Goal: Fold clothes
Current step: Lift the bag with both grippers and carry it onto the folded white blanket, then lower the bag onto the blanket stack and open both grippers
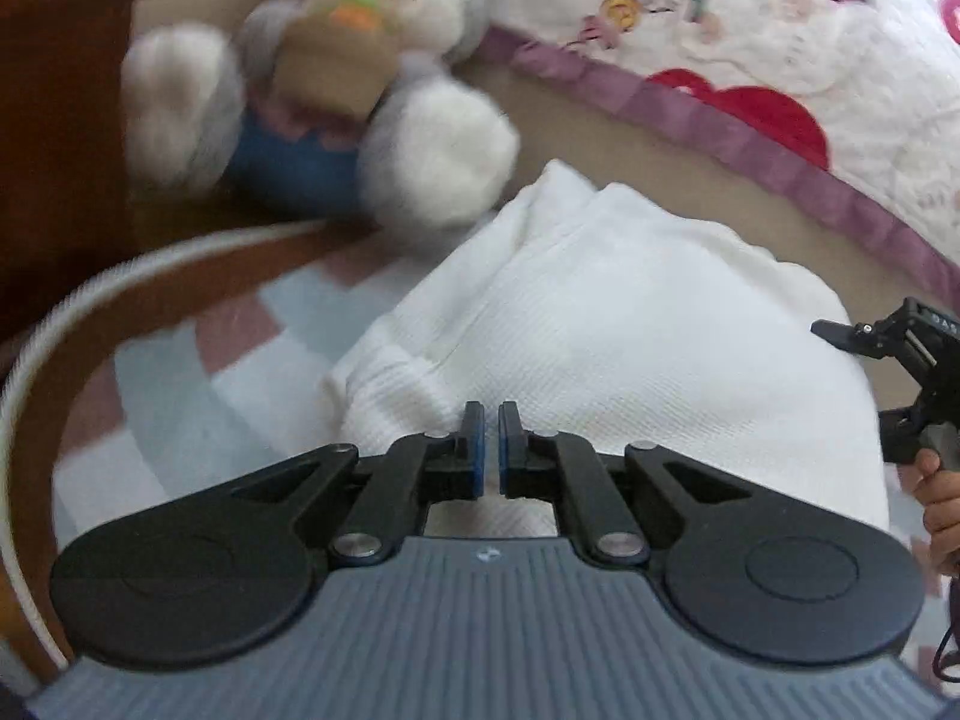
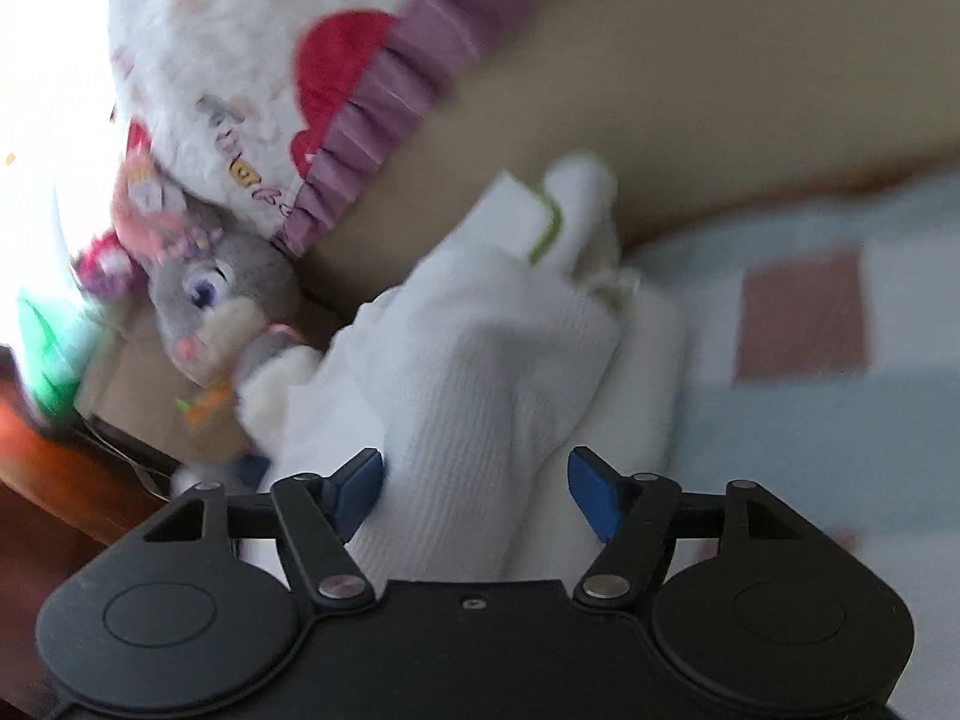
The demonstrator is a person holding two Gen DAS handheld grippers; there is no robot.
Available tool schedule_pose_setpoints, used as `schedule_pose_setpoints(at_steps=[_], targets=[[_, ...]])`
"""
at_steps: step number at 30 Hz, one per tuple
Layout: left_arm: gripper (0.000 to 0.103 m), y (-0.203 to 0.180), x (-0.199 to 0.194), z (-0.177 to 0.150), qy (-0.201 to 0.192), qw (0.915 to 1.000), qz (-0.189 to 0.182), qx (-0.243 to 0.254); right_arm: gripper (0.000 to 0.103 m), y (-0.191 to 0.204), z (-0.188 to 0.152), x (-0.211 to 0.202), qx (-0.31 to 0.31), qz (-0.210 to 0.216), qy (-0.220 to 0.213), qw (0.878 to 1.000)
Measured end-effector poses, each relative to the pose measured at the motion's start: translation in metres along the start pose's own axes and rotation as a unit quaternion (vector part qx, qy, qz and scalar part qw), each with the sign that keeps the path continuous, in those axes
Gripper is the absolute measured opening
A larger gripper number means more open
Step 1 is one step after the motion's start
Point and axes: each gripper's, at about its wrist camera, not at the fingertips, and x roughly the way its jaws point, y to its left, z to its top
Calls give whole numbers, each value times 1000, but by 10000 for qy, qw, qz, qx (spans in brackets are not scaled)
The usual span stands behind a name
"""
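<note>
While we look along the left gripper (image 1: 491,441), we see its two blue pads drawn almost together, with only a thin slit between them, at the near edge of the white knit garment (image 1: 600,330); the cloth comes up to the pads, and we cannot tell if a thin fold is pinched there. We judge that this side is meant to pin or hold one edge so the cloth does not slide. The right gripper (image 2: 477,492) has its jaws wide apart, and a raised ridge of the same white garment (image 2: 480,372) runs between them without the pads pressing on it, so nothing is held there. In the left view this gripper shows at the right edge of the frame, with a hand (image 1: 939,498) on its grip. The garment lies bunched on a checked blanket (image 1: 168,360) in pale blue and dusty pink, and a green-trimmed part (image 2: 549,222) sticks up at its far end, in the middle of the right view. A plush rabbit (image 1: 336,90) sits in the upper left of the left view, touching or very near the far end of the cloth, and a white quilt with purple ruffle (image 1: 750,138) crosses the upper right. We think the fold is at an early stage, because the garment is not flat yet.
</note>
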Motion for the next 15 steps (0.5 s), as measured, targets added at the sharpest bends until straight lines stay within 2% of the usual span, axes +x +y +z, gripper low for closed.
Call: schedule_pose_setpoints(at_steps=[1,2,4,6,8,10,11,12,13,15], targets=[[4,6,0,1,52,9998,-40,-195,75,-1,4,5,30,94,85,9999],[4,10,1,1,96,9993,-68,-349,61,-1,9,9,-31,118,126,9998],[4,8,1,0,91,9997,13,-207,40,19,11,7,-701,16,-60,9975],[4,1,4,-3,70,9999,140,39,36,41,11,5,-1449,-108,-285,9890],[4,-6,6,-6,28,9991,286,317,35,46,12,10,-1698,-365,-333,9842],[4,-8,3,-9,10,9990,299,335,36,48,13,17,-1872,-641,-354,9796],[4,-7,2,-8,18,9992,265,287,52,49,14,20,-1958,-779,-365,9769],[4,-7,1,-8,27,9994,230,238,63,39,19,22,-1620,-854,-272,9827],[4,-6,0,-7,37,9996,201,195,68,24,27,24,-1131,-905,-142,9894],[4,-8,-3,-4,70,9993,248,268,68,10,35,13,-489,-692,-315,9959]])
